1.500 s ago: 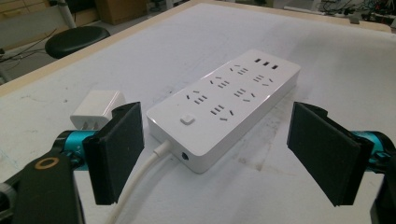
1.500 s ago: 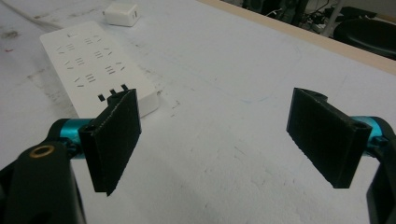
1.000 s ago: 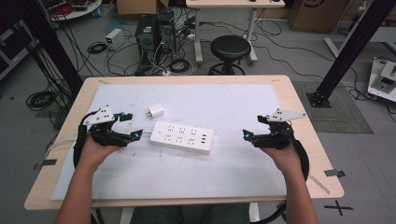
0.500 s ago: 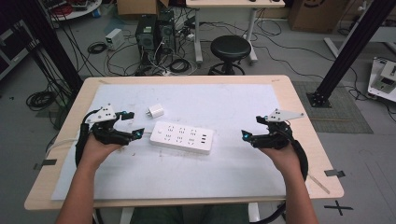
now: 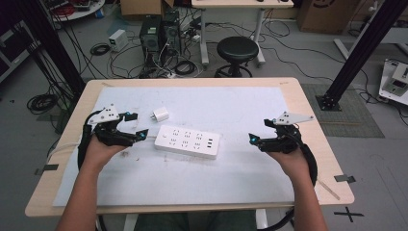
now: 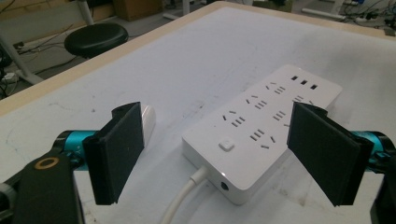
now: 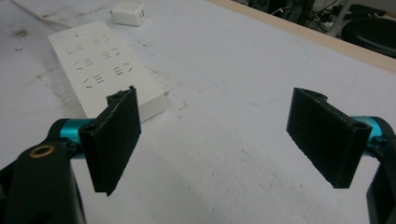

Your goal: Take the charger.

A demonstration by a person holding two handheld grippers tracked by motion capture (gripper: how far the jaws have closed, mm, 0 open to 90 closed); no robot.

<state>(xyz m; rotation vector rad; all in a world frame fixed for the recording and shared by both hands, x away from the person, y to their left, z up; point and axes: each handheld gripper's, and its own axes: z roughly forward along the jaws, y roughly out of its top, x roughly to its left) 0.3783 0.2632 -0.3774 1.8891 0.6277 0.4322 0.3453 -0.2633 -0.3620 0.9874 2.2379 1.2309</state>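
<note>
A white power strip point(image 5: 187, 141) lies flat in the middle of the white mat, with its cable point(image 6: 187, 196) leaving the end nearest my left gripper. A small white charger point(image 5: 160, 115) sits just behind that end. My left gripper point(image 5: 138, 124) is open on the mat left of the strip, its jaws wide with nothing between them. Through the left gripper view the strip point(image 6: 261, 126) fills the gap ahead and the charger point(image 6: 148, 122) peeks from behind one jaw. My right gripper point(image 5: 260, 130) is open and empty, well right of the strip point(image 7: 107, 65).
The white mat point(image 5: 240, 106) covers most of a wooden table point(image 5: 308, 120). Behind the table stand a black stool point(image 5: 237, 49), computer towers point(image 5: 159, 33) and loose cables on the floor. A black frame post point(image 5: 356, 62) rises at the right.
My left gripper has edged slightly forward and toward the strip's end. The right gripper has hardly moved. Both stay open.
</note>
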